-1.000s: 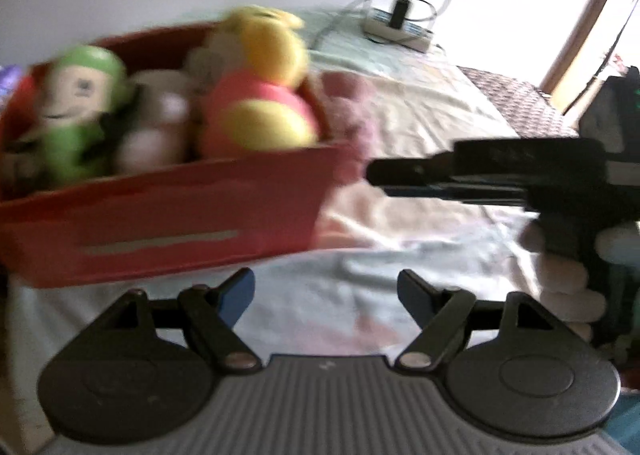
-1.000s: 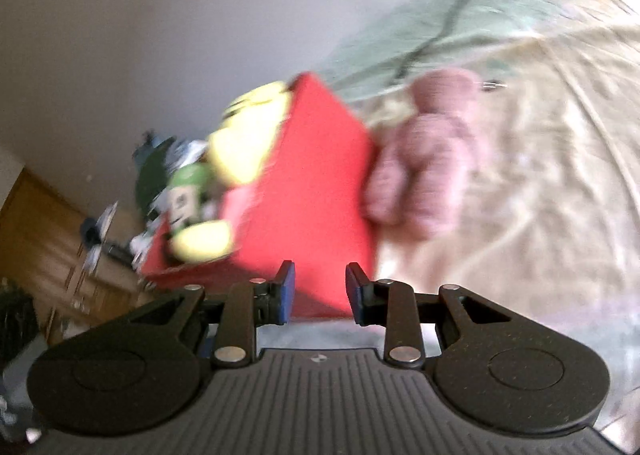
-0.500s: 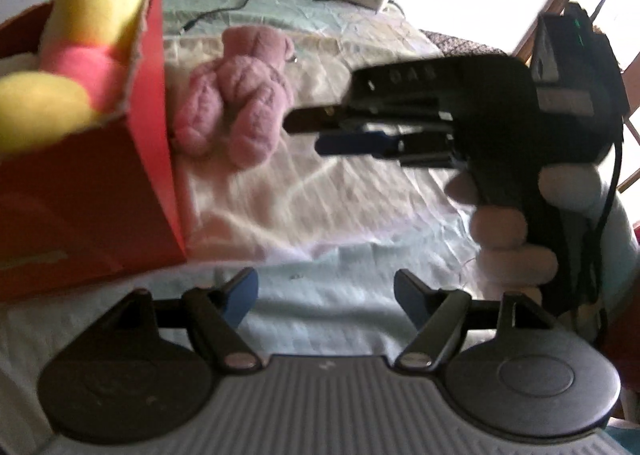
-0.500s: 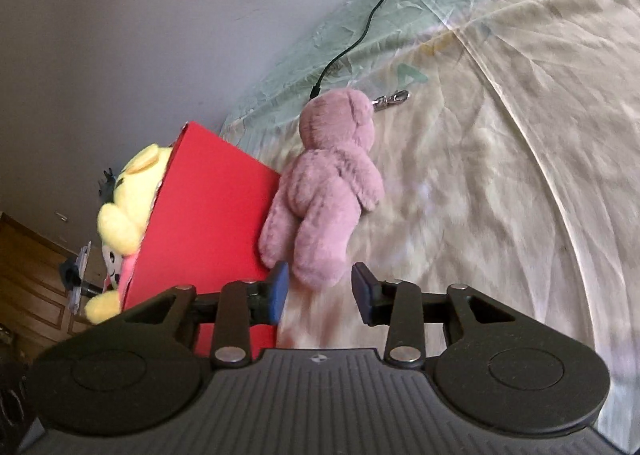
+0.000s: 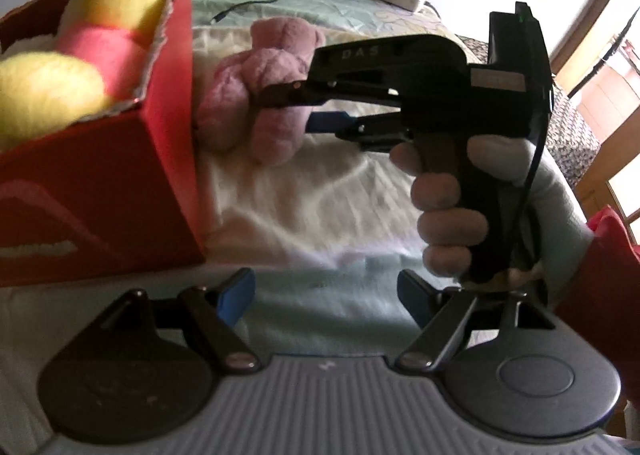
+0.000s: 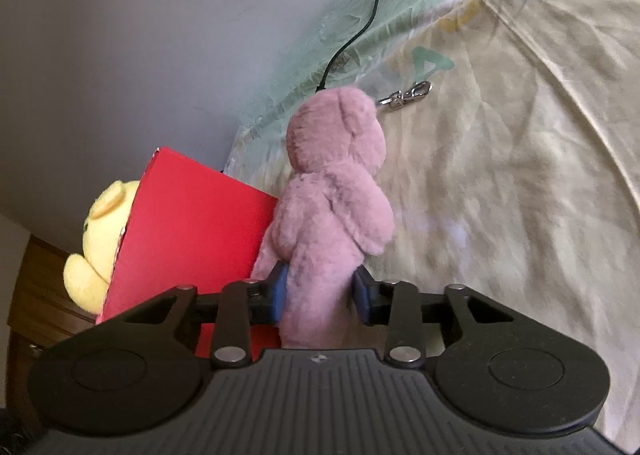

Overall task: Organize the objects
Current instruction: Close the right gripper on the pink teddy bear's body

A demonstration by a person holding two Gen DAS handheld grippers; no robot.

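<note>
The bed (image 6: 520,175) carries everything. On it stands my red box (image 5: 120,183), already holding a yellow plush (image 5: 100,35). The pink bear (image 6: 336,215) lies on the sheet, touching the box's side, its long axis running straight away from my right tongs (image 6: 320,291), head farthest. Those tongs have just been closing and now clamp one fuzzy leg. My left tongs (image 5: 326,295) stand apart, empty, farther off. A metal clip (image 6: 404,95) trails from its head.
</note>
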